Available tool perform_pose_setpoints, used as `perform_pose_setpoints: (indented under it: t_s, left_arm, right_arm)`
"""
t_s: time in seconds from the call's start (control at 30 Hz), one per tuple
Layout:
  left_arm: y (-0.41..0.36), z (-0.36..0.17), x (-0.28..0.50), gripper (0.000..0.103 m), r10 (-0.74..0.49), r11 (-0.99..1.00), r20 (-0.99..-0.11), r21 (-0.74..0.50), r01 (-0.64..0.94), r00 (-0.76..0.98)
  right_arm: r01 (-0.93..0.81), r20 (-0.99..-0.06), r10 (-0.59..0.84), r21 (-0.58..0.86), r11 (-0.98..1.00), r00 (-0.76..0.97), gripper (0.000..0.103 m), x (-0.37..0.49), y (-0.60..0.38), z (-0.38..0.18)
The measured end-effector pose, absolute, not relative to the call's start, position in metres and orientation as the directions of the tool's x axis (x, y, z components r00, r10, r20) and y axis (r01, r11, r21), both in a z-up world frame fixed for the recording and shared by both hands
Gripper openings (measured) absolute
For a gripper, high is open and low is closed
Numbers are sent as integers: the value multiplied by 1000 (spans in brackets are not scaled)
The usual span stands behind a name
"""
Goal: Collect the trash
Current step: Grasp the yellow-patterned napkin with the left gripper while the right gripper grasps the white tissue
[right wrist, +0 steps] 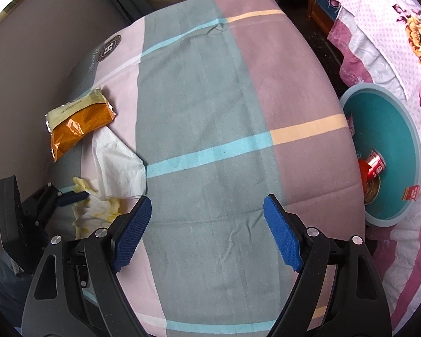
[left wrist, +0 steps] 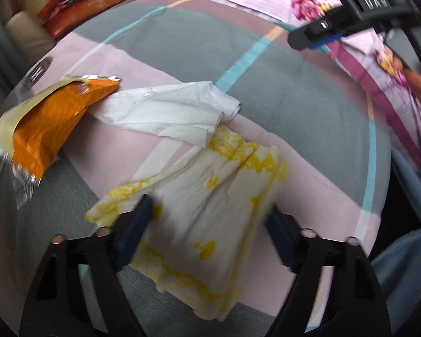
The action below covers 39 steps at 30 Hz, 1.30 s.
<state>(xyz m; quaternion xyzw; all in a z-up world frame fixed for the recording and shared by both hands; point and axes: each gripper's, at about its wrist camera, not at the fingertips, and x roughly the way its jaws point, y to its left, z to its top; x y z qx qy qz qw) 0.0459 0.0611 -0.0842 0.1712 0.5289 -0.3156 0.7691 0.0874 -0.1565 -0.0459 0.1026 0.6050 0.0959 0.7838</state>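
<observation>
The left gripper (left wrist: 207, 224) straddles the yellow-printed napkin (left wrist: 207, 196), its jaws partly spread on either side, pads seemingly not yet pressing; the placement suggests a pickup. The napkin lies crumpled and soft on the striped bedcover (left wrist: 266, 64), touching a white tissue (left wrist: 168, 115) beside an orange wrapper (left wrist: 50, 120). The right gripper (right wrist: 207, 227) hangs wide and empty, near the teal bin (right wrist: 390, 129) already holding trash.

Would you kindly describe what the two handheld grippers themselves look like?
Both match. The right gripper has two glossy black plastic fingers with triangular cut-outs and round silver pivot pins, each tipped with a blue, finely ridged pad. The left gripper has the same black frame and silver pins; its pads look darker, in shadow. The right gripper's body shows pale lettering in the left view.
</observation>
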Motion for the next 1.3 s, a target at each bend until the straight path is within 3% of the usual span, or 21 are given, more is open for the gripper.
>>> perform_pose_setpoints:
  t_s: [0.03, 0.13, 0.23, 0.37, 0.6, 0.93, 1.0, 1.07, 1.13, 1.17, 1.23, 1.3]
  left_arm:
    - [62, -82, 44, 48, -317, 753, -919, -92, 652, 236]
    - [69, -80, 40, 21, -342, 803, -914, -163, 574, 220]
    - [77, -79, 36, 13, -351, 857, -907, -211, 471, 232]
    - [107, -78, 42, 11, -356, 919, -891, -280, 278, 282]
    - [160, -64, 50, 11, -360, 930, -848, -361, 72, 389]
    - [178, -65, 44, 13, -352, 929, -846, -368, 38, 400]
    - [174, -67, 43, 16, -340, 936, -854, -347, 56, 394]
    - [168, -69, 43, 28, -330, 942, -860, -329, 70, 389]
    - [164, -71, 43, 56, -315, 947, -866, -312, 74, 389]
    - [162, -72, 42, 58, -302, 952, -868, -298, 73, 395]
    - [158, -72, 39, 58, -280, 959, -875, -272, 78, 396]
    - [155, -75, 39, 61, -269, 963, -879, -259, 80, 394]
  right_arm:
    - [-28, -927, 278, 280, 960, 253, 78, 87, -156, -45]
    - [-30, -923, 284, 286, 958, 259, 78, 87, -156, -43]
    - [-34, -919, 292, 294, 955, 264, 78, 86, -153, -42]
    - [-80, -914, 309, 299, 951, 264, 78, 90, -139, -38]
    - [-193, -907, 338, 295, 936, 252, 78, 105, -97, -41]
    - [-321, -922, 338, 268, 908, 189, 77, 138, -24, -76]
    - [-344, -925, 324, 244, 907, 197, 71, 137, -20, -76]
    - [-377, -927, 309, 215, 901, 211, 64, 132, -18, -75]
    - [-395, -930, 293, 188, 899, 223, 50, 127, -15, -75]
    - [-405, -931, 283, 173, 898, 232, 44, 124, -15, -75]
    - [-433, -933, 259, 131, 892, 250, 20, 117, -14, -75]
    - [-450, -934, 254, 119, 885, 253, 8, 111, -17, -75]
